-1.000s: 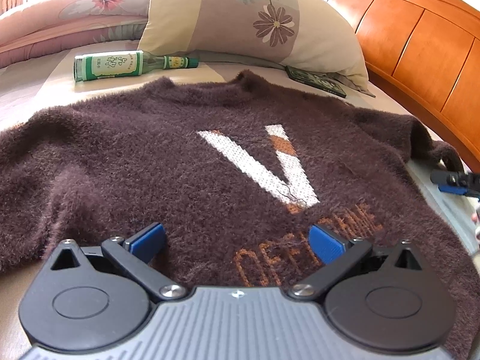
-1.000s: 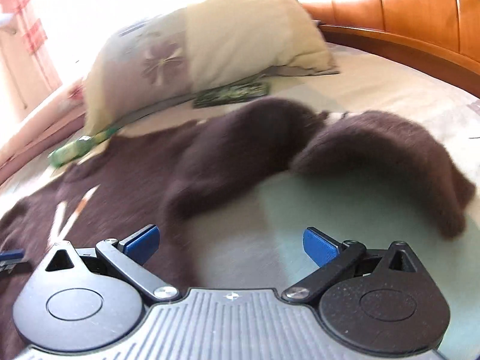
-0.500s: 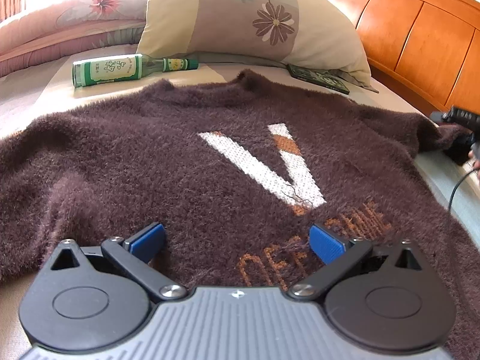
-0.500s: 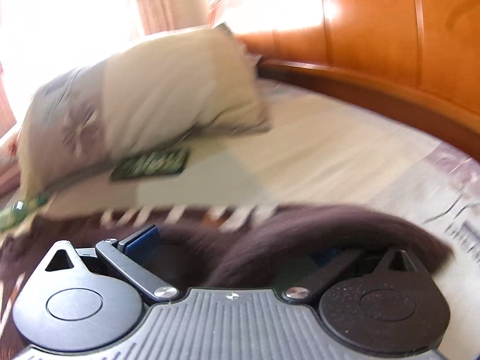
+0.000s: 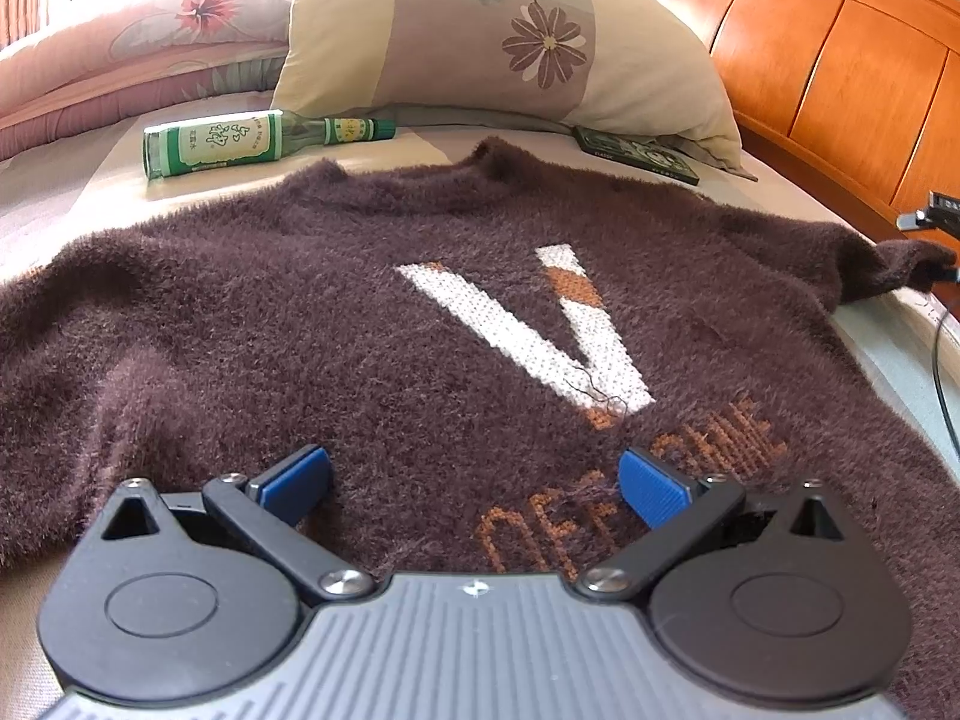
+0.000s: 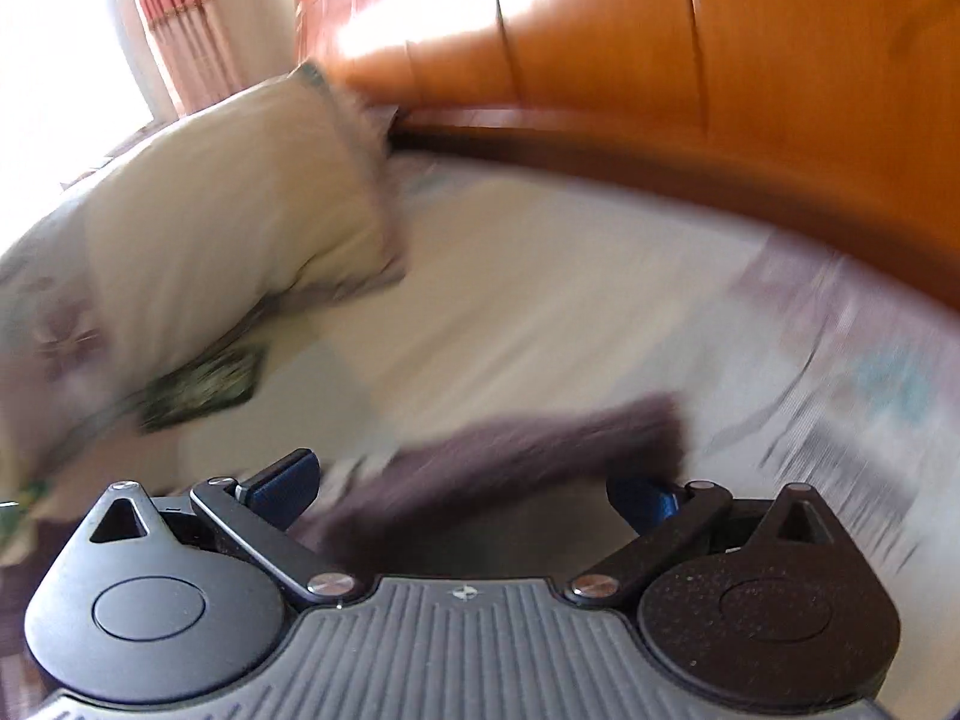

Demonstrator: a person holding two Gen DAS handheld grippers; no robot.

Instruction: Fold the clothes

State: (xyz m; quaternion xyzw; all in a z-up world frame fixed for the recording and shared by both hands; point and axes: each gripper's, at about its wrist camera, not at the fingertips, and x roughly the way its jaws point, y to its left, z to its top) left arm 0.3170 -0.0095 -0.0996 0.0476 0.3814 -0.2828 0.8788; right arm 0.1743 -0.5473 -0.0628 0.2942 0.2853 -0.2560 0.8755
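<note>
A fuzzy dark brown sweater with a white V and orange lettering lies flat, front up, on the bed. My left gripper hovers open just above its lower hem, with nothing between the blue pads. The sweater's right sleeve stretches toward the headboard. In the blurred right wrist view my right gripper is open, and the end of that sleeve lies across the gap between its fingers. I cannot tell whether the pads touch it.
A green glass bottle lies beyond the collar. Next to it stands a flowered pillow with a dark flat packet at its foot. The orange wooden headboard bounds the right side. A black cable hangs at the right edge.
My right gripper swung from the sleeve's middle out to its end near the headboard, and the sleeve now lies between its fingers. The left gripper barely moved.
</note>
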